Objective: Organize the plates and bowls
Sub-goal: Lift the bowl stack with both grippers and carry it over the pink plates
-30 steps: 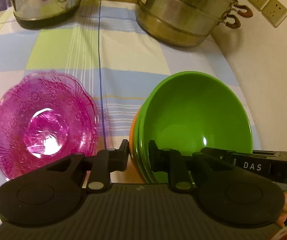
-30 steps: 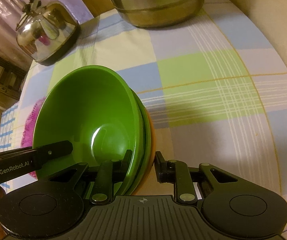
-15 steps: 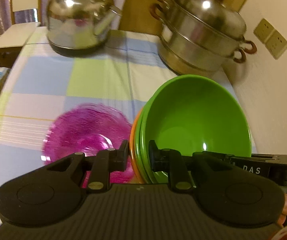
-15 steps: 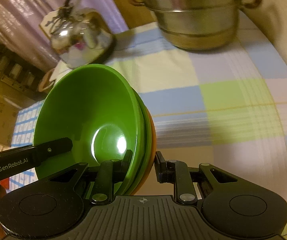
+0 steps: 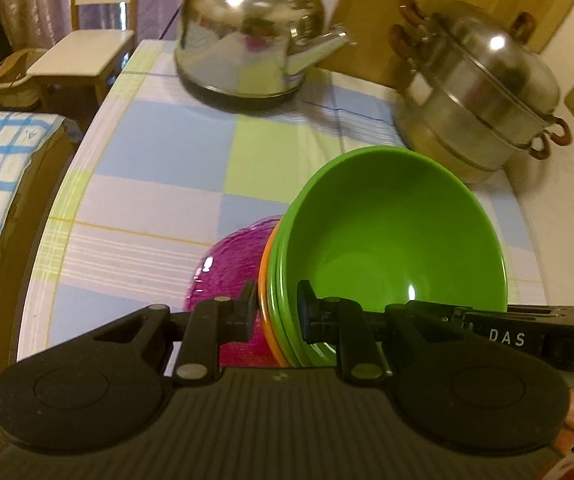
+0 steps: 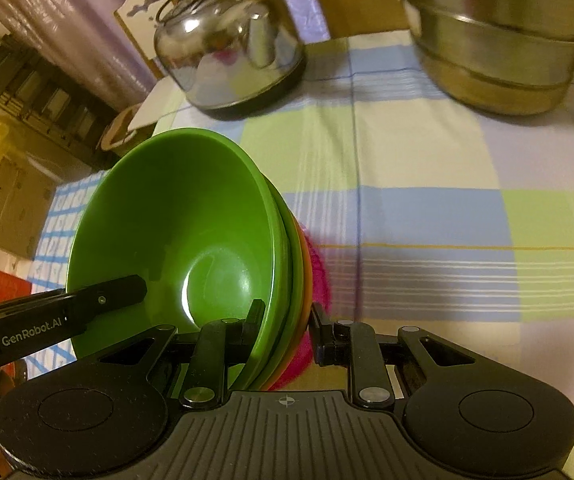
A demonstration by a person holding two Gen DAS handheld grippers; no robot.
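- Left gripper (image 5: 276,312): jaws narrow, clamped on the left rim of the nested bowl stack (image 5: 391,240), one finger outside the orange bowl (image 5: 265,276) and one inside the top green bowl.
- Right gripper (image 6: 285,326): jaws likewise narrow, pinching the opposite rim of the same stack; its arm shows at the right edge of the left wrist view.
- Bowl stack: green bowls nested in an orange one, held between both grippers above the checked tablecloth (image 5: 159,148), tilted toward the cameras.
- Pink glass bowl (image 5: 231,264): on the cloth, directly behind and below the stack, partly hidden by it.
- Kettle (image 5: 247,32) and steamer pot (image 5: 483,92): at the far end of the table, well apart from the stack.
- Step in hand, as judged: carrying the stack over toward the pink bowl.
- Next move, as judged: centre the stack above the pink bowl, level it, lower both grippers together, then release; uneven lowering risks knocking the glass.
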